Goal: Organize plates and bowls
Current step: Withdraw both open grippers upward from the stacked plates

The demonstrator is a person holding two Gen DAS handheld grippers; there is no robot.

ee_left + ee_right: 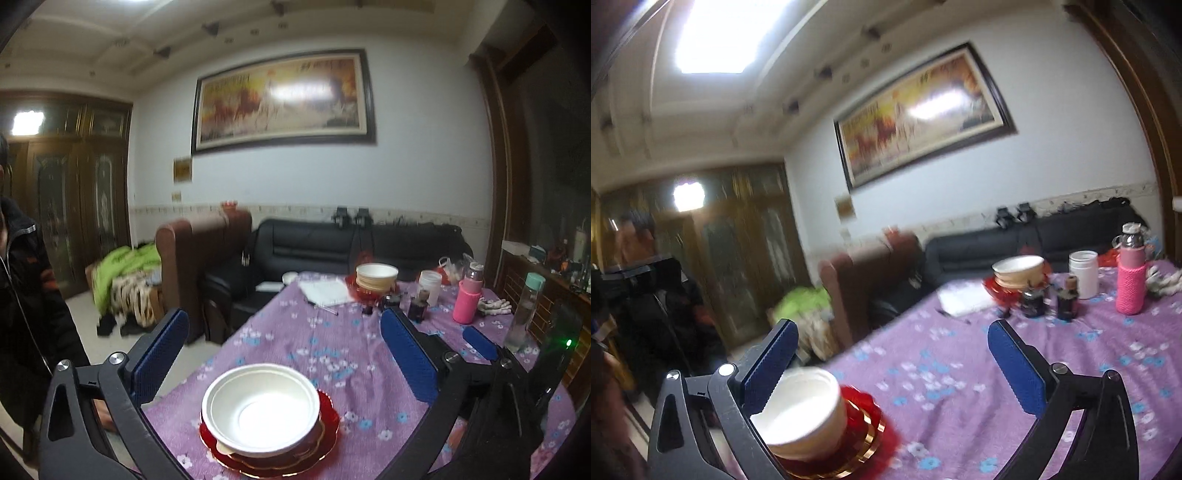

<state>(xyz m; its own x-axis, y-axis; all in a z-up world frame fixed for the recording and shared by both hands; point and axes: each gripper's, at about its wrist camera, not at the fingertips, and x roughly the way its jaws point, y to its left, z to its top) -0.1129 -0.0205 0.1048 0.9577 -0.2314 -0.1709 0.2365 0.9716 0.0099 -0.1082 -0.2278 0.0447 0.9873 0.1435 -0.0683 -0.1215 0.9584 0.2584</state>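
Standing wide apart, the blue pads of the left gripper (pixel 284 354) have nothing between them; they hang above the near end of the table (pixel 369 354), which wears a purple cloth with small flowers. Just below and between them sits a stack of white bowls (pixel 260 410) nested inside each other, resting on red plates (pixel 321 443) with gold rims. No pad touches that stack.

The right gripper (pixel 894 363) is spread just as wide and also holds nothing. In its own view the same near stack (pixel 809 417) lies low on the left, close under its left pad, though the blur makes it hard to say whether the pad touches the bowl rim. In the left gripper's view, 1 blue pad of the right gripper (pixel 480 343) shows at the right edge.

At the far end of the table stands a 2nd stack of bowls (pixel 376 278) on a red plate, well apart from the near one. Beside it lie a notebook (pixel 325 291) with a pen (pixel 325 306), 2 small dark jars (pixel 1049 299), a white jar (pixel 1083 273), a pink bottle (pixel 467 299) and a clear bottle with a teal cap (pixel 526 314).

Behind the table are a black sofa (pixel 314 243) and a brown armchair (pixel 199 251), and a framed painting (pixel 284 99) hangs on the wall. A person in a dark jacket (pixel 22 288) stands at the left.
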